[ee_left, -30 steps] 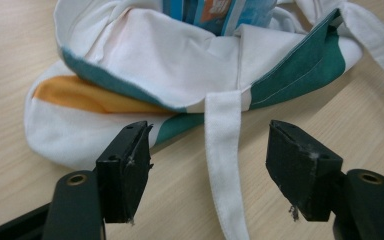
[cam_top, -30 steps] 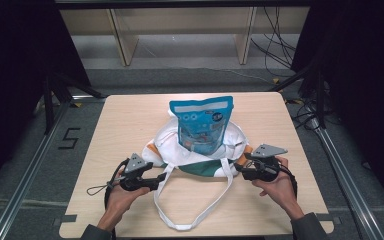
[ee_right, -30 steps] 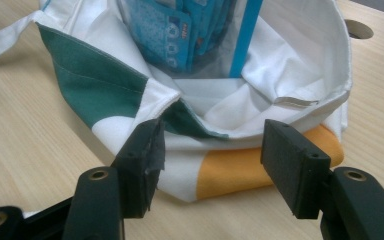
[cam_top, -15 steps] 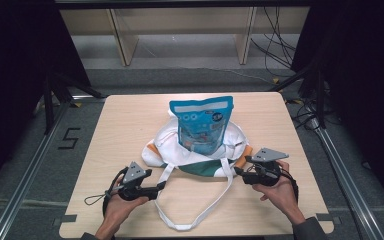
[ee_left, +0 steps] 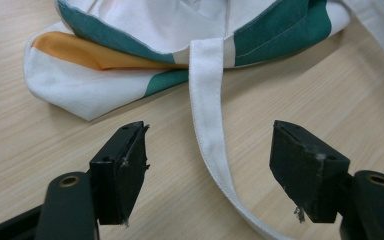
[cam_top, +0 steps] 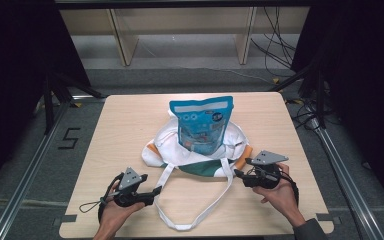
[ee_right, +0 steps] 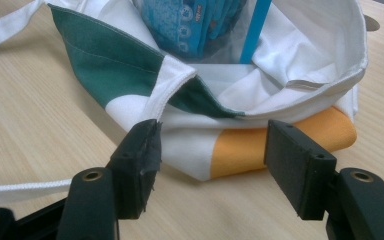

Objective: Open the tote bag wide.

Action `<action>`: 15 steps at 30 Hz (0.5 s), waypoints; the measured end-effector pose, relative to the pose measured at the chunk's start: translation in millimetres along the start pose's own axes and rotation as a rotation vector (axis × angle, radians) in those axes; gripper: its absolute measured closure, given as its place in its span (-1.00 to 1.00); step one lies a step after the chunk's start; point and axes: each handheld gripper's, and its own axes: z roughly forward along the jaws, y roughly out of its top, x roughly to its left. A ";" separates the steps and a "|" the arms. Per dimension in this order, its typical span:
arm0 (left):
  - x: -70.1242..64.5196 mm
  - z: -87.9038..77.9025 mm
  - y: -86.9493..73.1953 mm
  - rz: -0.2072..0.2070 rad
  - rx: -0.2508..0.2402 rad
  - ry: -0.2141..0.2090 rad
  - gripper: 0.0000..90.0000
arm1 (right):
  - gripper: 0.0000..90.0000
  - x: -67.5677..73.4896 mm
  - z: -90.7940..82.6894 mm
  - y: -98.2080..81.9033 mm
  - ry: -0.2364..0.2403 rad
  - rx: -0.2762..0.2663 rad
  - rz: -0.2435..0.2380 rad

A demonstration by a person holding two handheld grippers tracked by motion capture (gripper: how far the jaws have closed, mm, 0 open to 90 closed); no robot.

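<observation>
Centrally on the table [cam_top: 120,130], I am viewing a white cloth bag [cam_top: 200,152] with green and orange panels, slumped flat and holding an upright blue snack pouch [cam_top: 202,122] in its open mouth. My left gripper [cam_top: 152,192] is hovering near the table's front edge, jaws standing wide with nothing pressed between them; in the left gripper view one white handle strap [ee_left: 207,115] is running across the wood between the two jaws without touching either pad. My right gripper [cam_top: 237,174] is pointing at the bag's right front corner, jaws likewise spread wide and gripping nothing; in the right gripper view the green hem [ee_right: 115,65] and the orange corner [ee_right: 275,140] are lying just ahead of the pads. Beyond the table, wooden shelf legs [cam_top: 122,40] and loose cables [cam_top: 280,45] are standing on the grey floor, well apart from the bag. Nothing is blocking either gripper's path to the fabric.
</observation>
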 end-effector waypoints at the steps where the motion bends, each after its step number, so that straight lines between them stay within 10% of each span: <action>1: -1.1 -0.1 -0.4 0.004 0.005 0.003 -0.32 | -0.12 0.5 -0.4 -0.4 0.000 0.004 0.002; 15: -5.2 -9.2 -8.5 0.031 0.016 0.020 -0.34 | -0.13 8.8 -10.2 -10.1 -0.008 0.017 0.003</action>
